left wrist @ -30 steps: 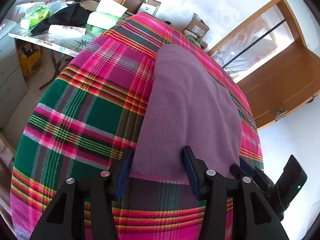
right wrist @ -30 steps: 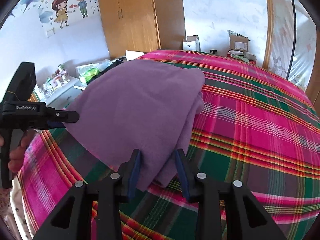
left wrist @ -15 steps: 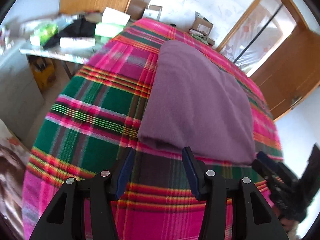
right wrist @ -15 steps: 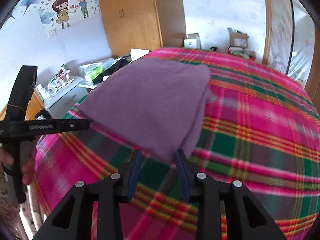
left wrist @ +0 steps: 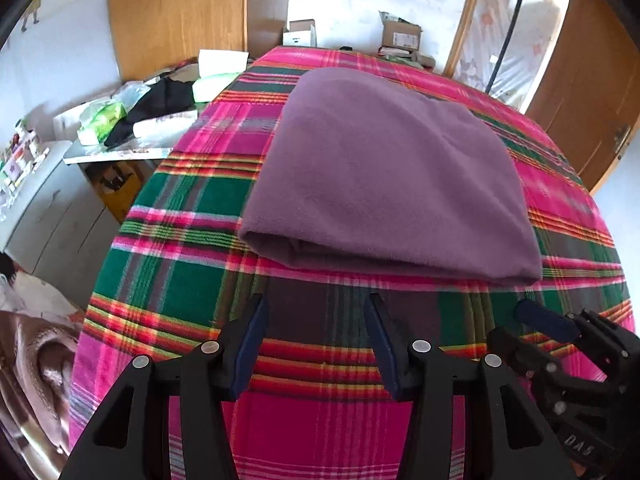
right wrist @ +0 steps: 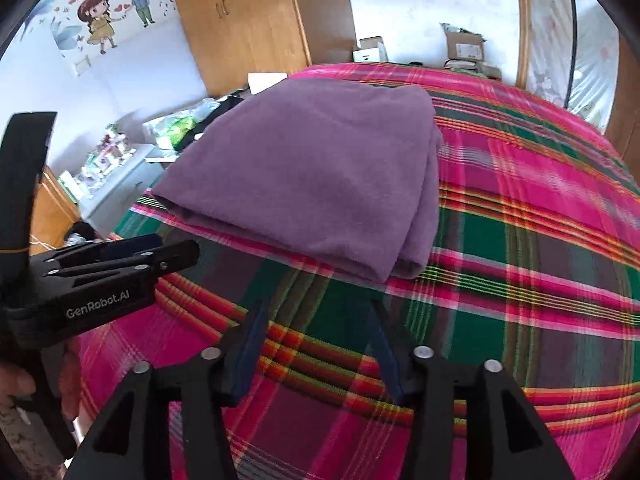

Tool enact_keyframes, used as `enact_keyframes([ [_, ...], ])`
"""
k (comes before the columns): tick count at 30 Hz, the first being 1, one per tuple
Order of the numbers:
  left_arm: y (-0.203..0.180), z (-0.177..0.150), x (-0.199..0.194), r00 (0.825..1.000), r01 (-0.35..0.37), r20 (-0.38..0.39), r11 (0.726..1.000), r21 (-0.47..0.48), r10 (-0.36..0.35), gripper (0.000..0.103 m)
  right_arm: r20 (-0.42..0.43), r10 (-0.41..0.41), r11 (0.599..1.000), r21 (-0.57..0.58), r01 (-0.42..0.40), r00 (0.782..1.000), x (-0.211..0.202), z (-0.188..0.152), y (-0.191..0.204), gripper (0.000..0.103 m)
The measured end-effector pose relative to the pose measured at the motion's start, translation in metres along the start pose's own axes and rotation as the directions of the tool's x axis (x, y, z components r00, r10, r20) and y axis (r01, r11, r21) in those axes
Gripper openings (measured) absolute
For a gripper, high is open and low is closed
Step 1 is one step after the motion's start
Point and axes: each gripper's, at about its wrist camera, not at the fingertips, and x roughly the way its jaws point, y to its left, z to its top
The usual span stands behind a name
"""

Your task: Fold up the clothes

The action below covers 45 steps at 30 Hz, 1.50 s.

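A purple cloth (right wrist: 312, 168) lies folded on the bed (right wrist: 520, 240) with its bright checked cover. The right hand-held gripper (right wrist: 316, 340) has just been opening — its jaws stand apart over the cover, nothing between them. The left hand-held gripper (right wrist: 172, 250) pokes in from the left side — near the cloth, not touching.

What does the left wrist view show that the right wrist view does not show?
Only the left wrist view shows a brown wooden door at the right, and the right tool from the side. Only the right wrist view shows the cartoon wall sticker whole, and the left tool from the side, with a hand holding it. Both show the folded purple garment on the plaid cover, the wardrobe, and open tools holding nothing.
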Motion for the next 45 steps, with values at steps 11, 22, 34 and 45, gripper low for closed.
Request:
enact_keyframes([
  [11,-0.011,-0.006,0.005,0.996,-0.082,0.024,0.997,0.014,0.082,0.052,0.016,-0.148,0.989,-0.006,0.148,0.989,0.002,-0.003,0.0,0.058],
  [22,-0.018,-0.01,0.007,0.992,-0.111,0.06,0.994,-0.01,0.111,0.06,0.024,-0.183,0.983,0.0,0.183,0.983,0.01,0.0,-0.004,0.071],
  [34,-0.023,-0.011,0.009,0.993,-0.101,0.062,0.995,0.005,0.1,0.07,0.023,-0.181,0.983,0.0,0.181,0.983,0.01,0.0,-0.004,0.072],
  [45,-0.023,-0.01,0.01,0.993,-0.103,0.065,0.995,0.003,0.102,0.072,0.023,-0.179,0.984,0.0,0.179,0.984,0.009,0.0,-0.004,0.073],
])
